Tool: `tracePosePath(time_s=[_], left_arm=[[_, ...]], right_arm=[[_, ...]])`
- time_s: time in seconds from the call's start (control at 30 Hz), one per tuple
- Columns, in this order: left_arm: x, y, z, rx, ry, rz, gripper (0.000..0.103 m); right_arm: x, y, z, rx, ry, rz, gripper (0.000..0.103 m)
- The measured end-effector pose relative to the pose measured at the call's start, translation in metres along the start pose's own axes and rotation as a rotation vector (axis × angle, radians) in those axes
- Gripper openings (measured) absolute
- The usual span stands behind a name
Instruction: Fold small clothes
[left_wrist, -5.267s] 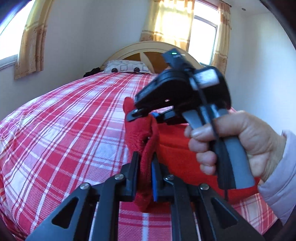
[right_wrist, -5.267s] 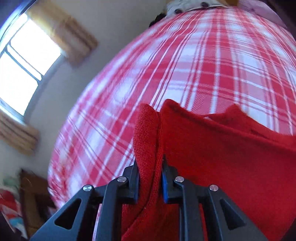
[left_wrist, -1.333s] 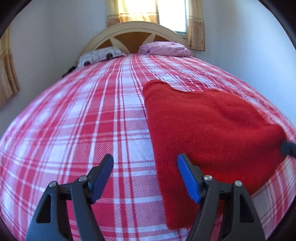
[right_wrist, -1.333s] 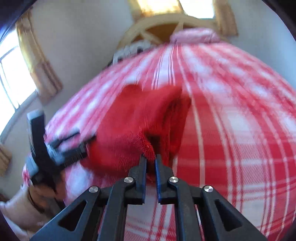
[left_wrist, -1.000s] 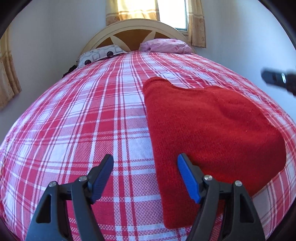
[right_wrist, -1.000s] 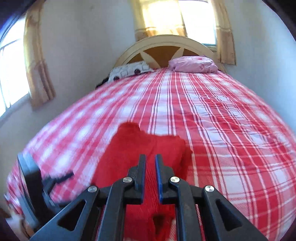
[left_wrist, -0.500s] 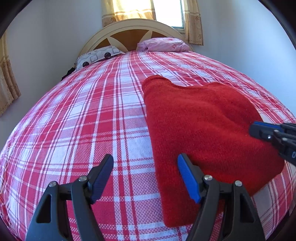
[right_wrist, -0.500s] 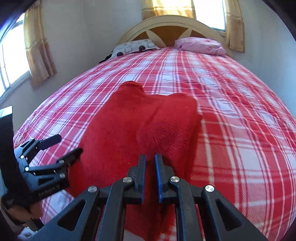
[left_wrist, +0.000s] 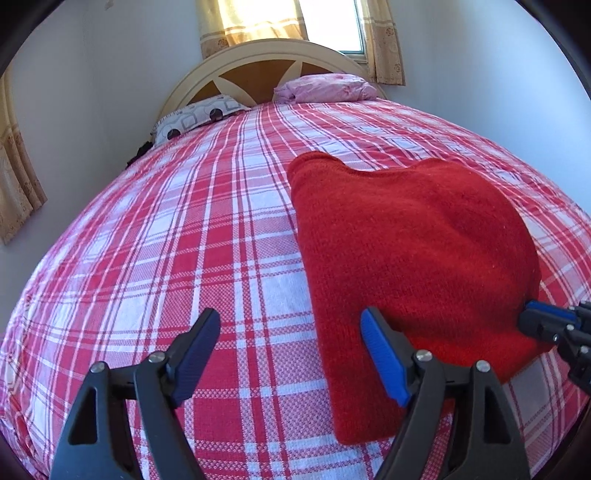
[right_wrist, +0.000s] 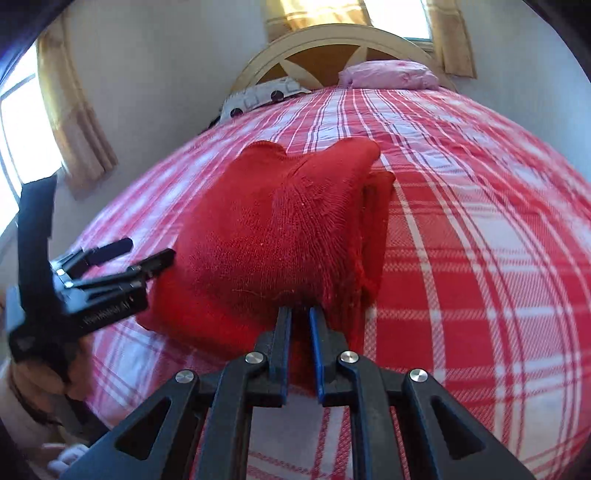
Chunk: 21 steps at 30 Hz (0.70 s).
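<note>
Here my right claw (right_wrist: 298, 332) sits nearest, its jaws pressed almost together on the near edge of the red knit garment (right_wrist: 280, 236); the fabric bunches up right at the tips, so I can't see the pinched bit itself, only that cloth runs in between the pads. The garment lies folded on the bed (right_wrist: 480, 229), and its right side shows stacked layers whose edges I can't separate cleanly.

From the left wrist view, my left claw (left_wrist: 291, 350) is spread wide and its jaws are opening, with only the plaid sheet and the garment's near left corner between them, untouched. The garment (left_wrist: 406, 240) lies just to the right, its near right edge cut off behind the right claw's blue tips (left_wrist: 546, 321) poking in from the frame's side.

In the right wrist view the left claw (right_wrist: 136, 254) shows at the left with the hand (right_wrist: 44, 373) that holds it blurred and partly out of frame.

Farther off, a patterned pillow (left_wrist: 199, 116) and a pink pillow (left_wrist: 328, 86) rest against the curved headboard (left_wrist: 258, 62), with curtains (left_wrist: 255, 22) over a bright window behind.
</note>
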<state>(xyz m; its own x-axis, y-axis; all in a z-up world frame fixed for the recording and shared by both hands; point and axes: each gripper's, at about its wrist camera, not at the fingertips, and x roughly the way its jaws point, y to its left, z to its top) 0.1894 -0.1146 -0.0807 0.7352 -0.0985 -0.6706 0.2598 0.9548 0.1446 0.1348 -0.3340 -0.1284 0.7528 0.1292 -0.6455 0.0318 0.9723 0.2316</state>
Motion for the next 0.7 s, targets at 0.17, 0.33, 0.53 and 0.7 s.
tracePosePath(time_s=[0.17, 0.33, 0.53, 0.7], left_arm=[[-0.001, 0.0, 0.001, 0.001, 0.009, 0.01, 0.081], [-0.004, -0.001, -0.001, 0.009, 0.013, 0.011, 0.081], [-0.012, -0.002, -0.006, 0.034, 0.017, 0.001, 0.081], [-0.018, 0.005, -0.006, 0.008, 0.016, -0.01, 0.081]], right_arm=[[-0.003, 0.007, -0.005, -0.03, 0.0, -0.02, 0.01], [-0.01, 0.005, -0.016, 0.015, -0.015, 0.0, 0.01], [-0.022, 0.01, -0.023, -0.003, 0.041, -0.003, 0.01], [-0.05, 0.002, -0.017, 0.06, -0.048, 0.034, 0.01]])
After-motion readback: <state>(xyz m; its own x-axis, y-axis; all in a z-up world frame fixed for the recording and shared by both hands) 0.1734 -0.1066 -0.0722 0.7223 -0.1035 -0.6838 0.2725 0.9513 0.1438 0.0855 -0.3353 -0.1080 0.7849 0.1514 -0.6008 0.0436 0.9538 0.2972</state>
